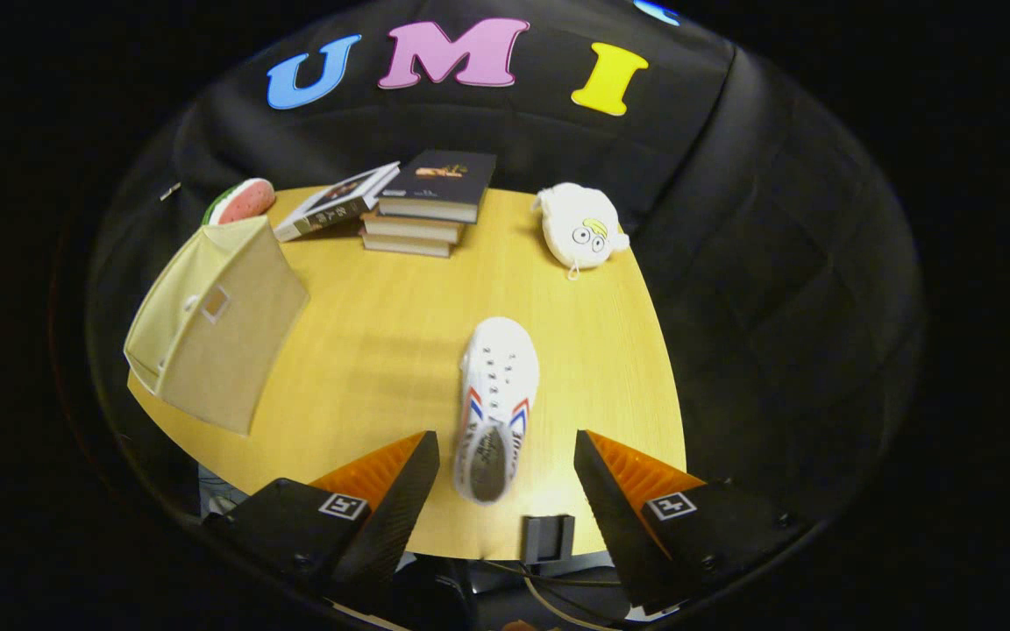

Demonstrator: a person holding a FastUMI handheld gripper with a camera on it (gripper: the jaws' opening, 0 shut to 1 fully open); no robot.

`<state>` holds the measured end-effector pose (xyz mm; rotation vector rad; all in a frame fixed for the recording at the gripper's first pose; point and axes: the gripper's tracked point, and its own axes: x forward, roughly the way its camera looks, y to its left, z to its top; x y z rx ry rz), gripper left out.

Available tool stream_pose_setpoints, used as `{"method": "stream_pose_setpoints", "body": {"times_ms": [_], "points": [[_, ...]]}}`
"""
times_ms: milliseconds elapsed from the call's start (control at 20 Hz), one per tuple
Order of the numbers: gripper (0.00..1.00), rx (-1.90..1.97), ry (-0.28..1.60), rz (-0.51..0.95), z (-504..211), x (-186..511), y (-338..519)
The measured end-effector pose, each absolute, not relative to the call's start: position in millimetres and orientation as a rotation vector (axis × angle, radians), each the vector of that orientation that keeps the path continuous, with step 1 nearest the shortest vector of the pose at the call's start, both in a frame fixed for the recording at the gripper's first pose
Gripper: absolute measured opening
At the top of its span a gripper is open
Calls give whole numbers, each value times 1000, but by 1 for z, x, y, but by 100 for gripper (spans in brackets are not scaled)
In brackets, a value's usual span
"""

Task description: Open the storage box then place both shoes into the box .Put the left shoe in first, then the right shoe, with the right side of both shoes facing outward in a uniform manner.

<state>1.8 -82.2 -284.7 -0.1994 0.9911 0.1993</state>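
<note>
Claw (pixel 505 447) spread wide, white shoe (pixel 496 394) between its fingers.

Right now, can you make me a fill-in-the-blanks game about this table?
1. The white shoe lies with its heel between the open ____ fingers.
2. The stack of ____ sits beyond the shoe.
3. The beige storage box is ____ the shoe, not touching it.
4. The watermelon toy lies behind the ____.

Missing words: gripper; books; beside; storage box.

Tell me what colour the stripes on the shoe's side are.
Red and blue, on the white shoe between the open tool's fingers, gripper view.
</note>
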Motion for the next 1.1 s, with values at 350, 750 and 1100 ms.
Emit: {"method": "stream_pose_setpoints", "body": {"times_ms": [350, 750, 1100], "points": [[99, -146, 1146, 270, -385, 9, -96], [97, -52, 1148, 302, -405, 45, -80], [35, 204, 1205, 290, -408, 47, -63]]}}
